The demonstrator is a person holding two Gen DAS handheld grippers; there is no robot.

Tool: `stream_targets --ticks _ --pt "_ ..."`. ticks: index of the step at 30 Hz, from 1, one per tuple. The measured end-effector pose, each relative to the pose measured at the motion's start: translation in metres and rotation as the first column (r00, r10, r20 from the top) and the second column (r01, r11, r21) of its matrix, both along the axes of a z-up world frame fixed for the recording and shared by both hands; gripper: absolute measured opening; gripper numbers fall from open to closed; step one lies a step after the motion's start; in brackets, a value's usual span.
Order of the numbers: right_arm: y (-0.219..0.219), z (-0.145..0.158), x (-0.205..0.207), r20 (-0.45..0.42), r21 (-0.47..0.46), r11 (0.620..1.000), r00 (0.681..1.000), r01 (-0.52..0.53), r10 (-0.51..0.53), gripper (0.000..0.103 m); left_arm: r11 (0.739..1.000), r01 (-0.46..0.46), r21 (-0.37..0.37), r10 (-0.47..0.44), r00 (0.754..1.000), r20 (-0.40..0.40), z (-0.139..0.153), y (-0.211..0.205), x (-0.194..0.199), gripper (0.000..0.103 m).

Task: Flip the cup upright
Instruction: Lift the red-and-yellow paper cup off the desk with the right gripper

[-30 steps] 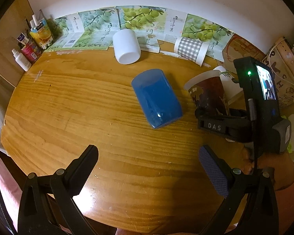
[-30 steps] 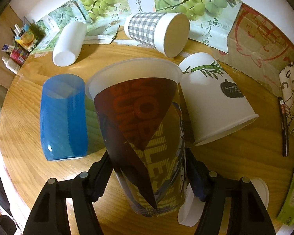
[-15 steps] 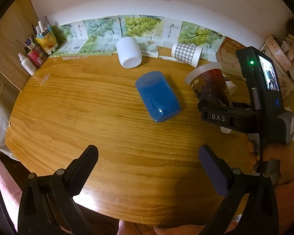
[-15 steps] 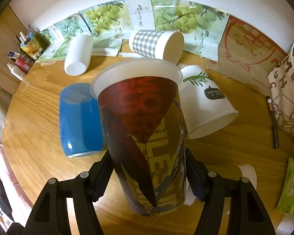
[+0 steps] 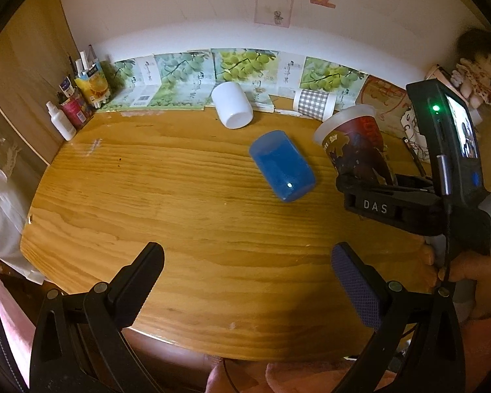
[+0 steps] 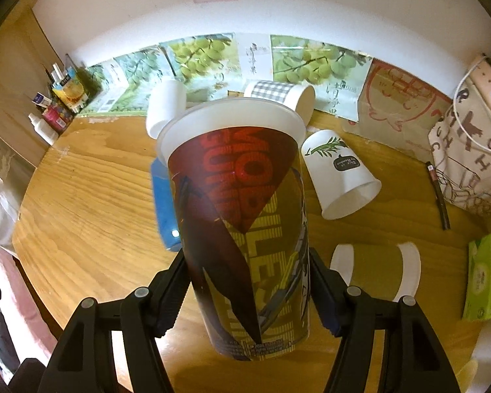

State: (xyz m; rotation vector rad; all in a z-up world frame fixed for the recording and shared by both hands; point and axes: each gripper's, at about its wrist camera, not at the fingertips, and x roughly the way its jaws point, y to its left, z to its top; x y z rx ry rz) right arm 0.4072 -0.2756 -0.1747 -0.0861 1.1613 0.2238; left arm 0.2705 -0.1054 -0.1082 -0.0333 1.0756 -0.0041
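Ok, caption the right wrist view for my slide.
Right gripper clamps the printed red-and-yellow cup above a wooden table strewn with tipped cups.

A round wooden table [image 5: 180,196] spreads ahead of the gripper; beyond it a white wall [image 5: 180,16] rises, wood panelling [image 5: 26,82] at left.

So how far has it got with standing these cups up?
None stands upright on the table yet. In hand: the right gripper is clamped on the printed red and yellow cup, held off the table, rim uppermost. Left to do: set it down. The blue cup, white cup, checked cup and leaf-print cup lie on their sides. The left gripper is open and empty.
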Motion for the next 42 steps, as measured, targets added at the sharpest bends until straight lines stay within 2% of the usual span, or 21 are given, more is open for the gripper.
stream_targets --ticks 10,16,26,30,42 --pt "0.029 0.007 -0.055 0.037 0.024 0.997 0.996 0.076 -0.077 0.068 0.997 0.070 0.035 -0.071 0.997 0.030 0.003 0.037 -0.030 0.102" --pt "0.041 0.003 -0.086 0.028 0.067 0.986 0.987 0.154 -0.156 0.068 0.991 0.117 0.072 -0.121 0.991 0.053 0.006 0.056 -0.047 0.102" --pt "0.063 -0.022 -0.143 -0.044 0.149 0.957 0.968 0.249 -0.245 0.068 0.978 0.177 0.110 -0.185 0.981 0.066 0.004 0.081 -0.074 0.102" --pt "0.068 -0.033 -0.160 -0.048 0.150 0.947 0.959 0.285 -0.281 0.067 0.977 0.179 0.118 -0.187 0.980 0.062 0.000 0.090 -0.079 0.102" --pt "0.077 -0.066 -0.173 -0.074 0.158 0.918 0.932 0.363 -0.355 0.067 0.972 0.177 0.155 -0.185 0.982 0.039 -0.011 0.108 -0.080 0.102"
